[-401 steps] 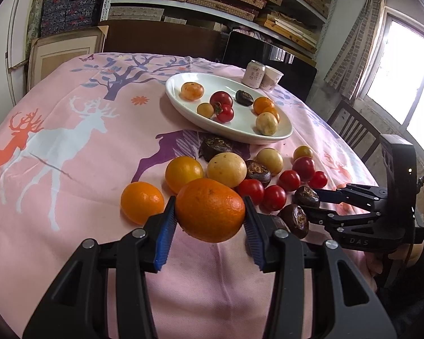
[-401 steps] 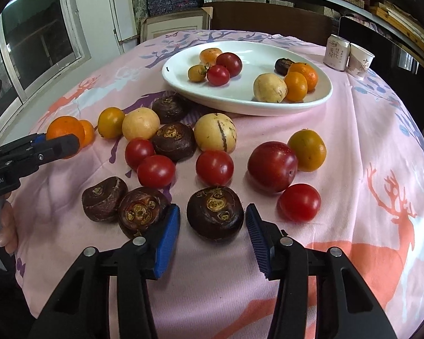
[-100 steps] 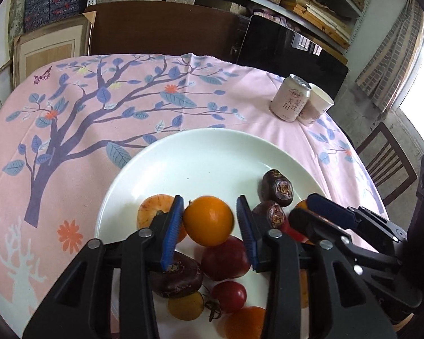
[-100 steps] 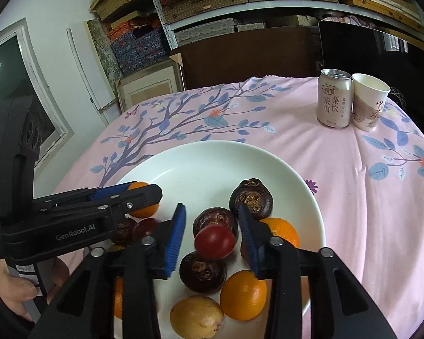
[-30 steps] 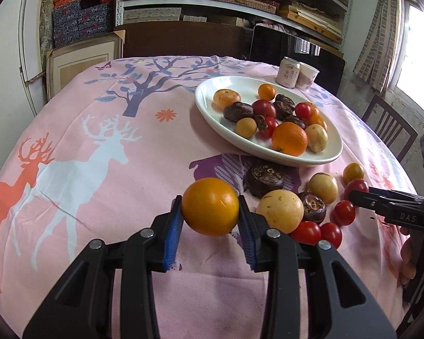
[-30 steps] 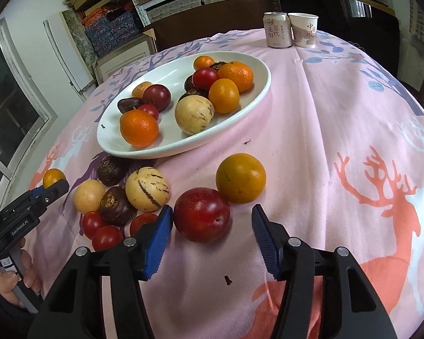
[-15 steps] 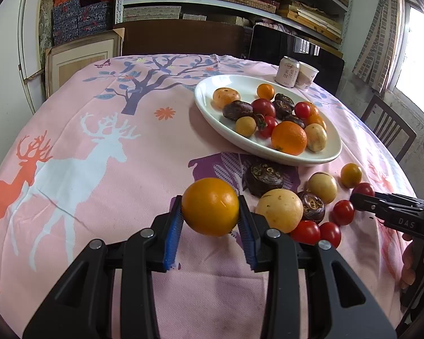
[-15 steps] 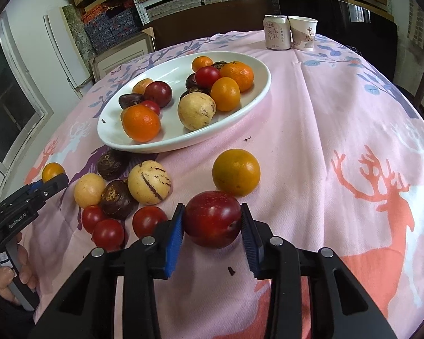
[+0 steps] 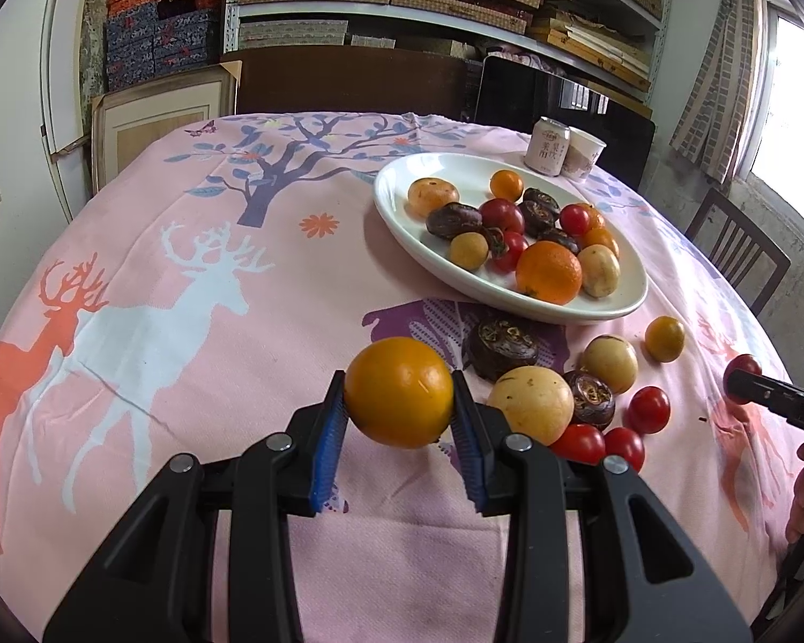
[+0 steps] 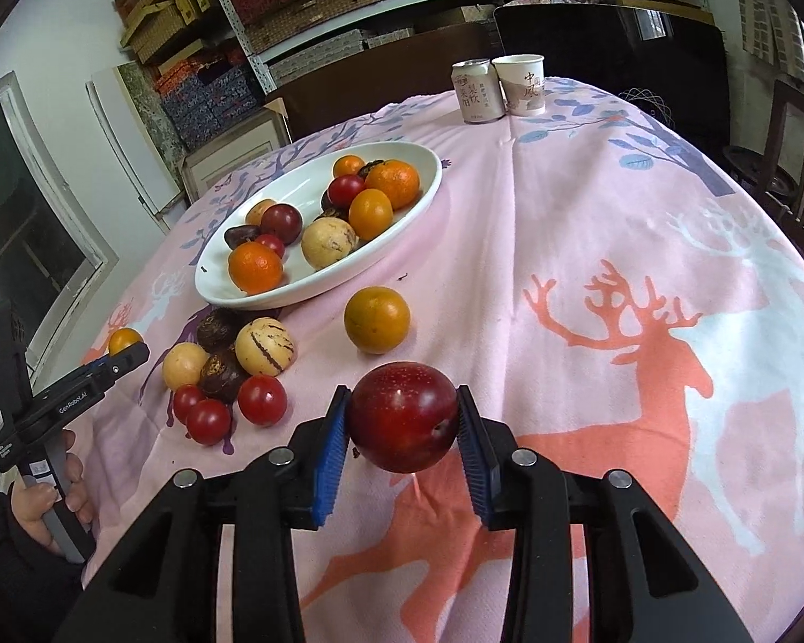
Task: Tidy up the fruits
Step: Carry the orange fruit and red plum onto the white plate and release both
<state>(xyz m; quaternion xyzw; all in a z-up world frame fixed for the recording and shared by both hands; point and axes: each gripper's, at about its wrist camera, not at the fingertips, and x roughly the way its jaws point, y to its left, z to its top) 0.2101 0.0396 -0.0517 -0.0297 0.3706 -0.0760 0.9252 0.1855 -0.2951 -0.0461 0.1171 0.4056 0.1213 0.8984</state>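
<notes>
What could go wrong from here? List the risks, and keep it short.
1. The white plate is already crowded, so an added fruit may roll off or knock another out.
2. The left gripper holds a round orange and the right gripper a smooth red plum by their sides only; either might slip.
3. Both grippers heading to the plate together could collide.

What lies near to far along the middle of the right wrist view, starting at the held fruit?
Red plum clamped in the right hand-held gripper → loose orange on the cloth → white plate of fruit → drink can beside paper cup.
</notes>
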